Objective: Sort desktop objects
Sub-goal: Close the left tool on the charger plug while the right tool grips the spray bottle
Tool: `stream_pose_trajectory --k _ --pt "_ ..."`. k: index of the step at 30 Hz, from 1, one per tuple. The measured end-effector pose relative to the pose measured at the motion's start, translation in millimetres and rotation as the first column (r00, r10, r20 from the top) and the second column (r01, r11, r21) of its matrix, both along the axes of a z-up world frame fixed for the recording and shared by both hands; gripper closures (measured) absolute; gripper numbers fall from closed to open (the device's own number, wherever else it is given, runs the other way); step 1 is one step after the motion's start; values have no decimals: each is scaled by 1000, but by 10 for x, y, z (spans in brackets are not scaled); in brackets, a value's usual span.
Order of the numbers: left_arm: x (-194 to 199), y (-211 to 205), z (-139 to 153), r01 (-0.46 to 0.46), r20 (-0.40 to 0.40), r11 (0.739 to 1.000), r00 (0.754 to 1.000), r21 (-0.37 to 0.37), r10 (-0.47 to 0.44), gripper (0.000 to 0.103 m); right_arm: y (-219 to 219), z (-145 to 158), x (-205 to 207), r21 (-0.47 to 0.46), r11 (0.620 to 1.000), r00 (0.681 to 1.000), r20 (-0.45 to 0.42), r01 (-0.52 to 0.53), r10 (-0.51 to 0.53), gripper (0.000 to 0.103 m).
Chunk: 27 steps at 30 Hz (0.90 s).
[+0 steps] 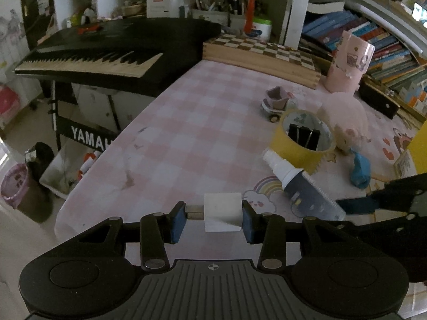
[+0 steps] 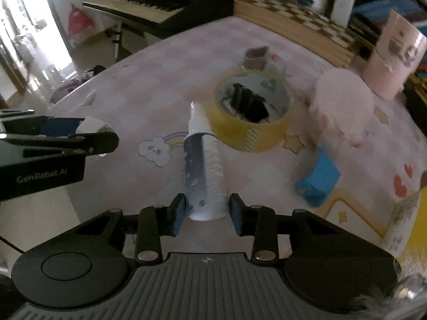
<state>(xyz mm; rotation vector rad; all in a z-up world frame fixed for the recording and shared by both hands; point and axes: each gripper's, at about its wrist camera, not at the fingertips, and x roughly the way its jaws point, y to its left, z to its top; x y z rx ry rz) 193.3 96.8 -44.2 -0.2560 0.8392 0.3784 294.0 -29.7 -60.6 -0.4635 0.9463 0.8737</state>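
My left gripper [image 1: 213, 217] is shut on a white eraser-like block [image 1: 222, 212], which sits against the right pad, above the pink checked tablecloth [image 1: 186, 133]. My right gripper [image 2: 206, 212] closes around the base of a small spray bottle [image 2: 204, 165] lying on the table, its white cap pointing away toward a yellow tape roll [image 2: 253, 112]. A black binder clip [image 2: 245, 101] lies inside the roll. The bottle [image 1: 296, 184] and the roll [image 1: 301, 138] also show in the left wrist view. The left gripper appears at the left of the right wrist view [image 2: 80, 130].
A pink plush toy [image 2: 344, 104], a blue block [image 2: 319, 180], a small toy car [image 1: 277, 101] and a pink cup [image 1: 349, 61] lie beyond. A chessboard box [image 1: 261, 56] and books stand at the back. A keyboard [image 1: 106, 53] stands left of the table's edge.
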Motion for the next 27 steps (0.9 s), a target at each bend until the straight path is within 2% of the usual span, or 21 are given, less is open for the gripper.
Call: stream_pose_trajectory --k 1,4,8,13,18,27 --pt "-9 3 4 -7 2 1000 1000 1 7 62 27 -20 2 -3 1000 1000 21 -7 7 54" --pt "-28 8 19 -20 3 1000 1000 7 20 62 85 -76 96 4 1000 1000 25 -8 8 54" --pt "-51 21 34 -29 4 999 1000 13 29 62 131 -81 156 25 1000 1000 25 -10 9 70" --pt "-48 31 57 -28 11 1000 1000 13 28 62 182 -61 173 22 999 999 21 -38 38 73" --pt "-91 49 179 -6 54 1000 999 19 5 62 55 86 171 124 989 996 -66 76 -68 73" --pt "-185 123 401 97 127 995 987 11 -98 62 -117 465 -109 234 948 976 -55 216 -209 73"
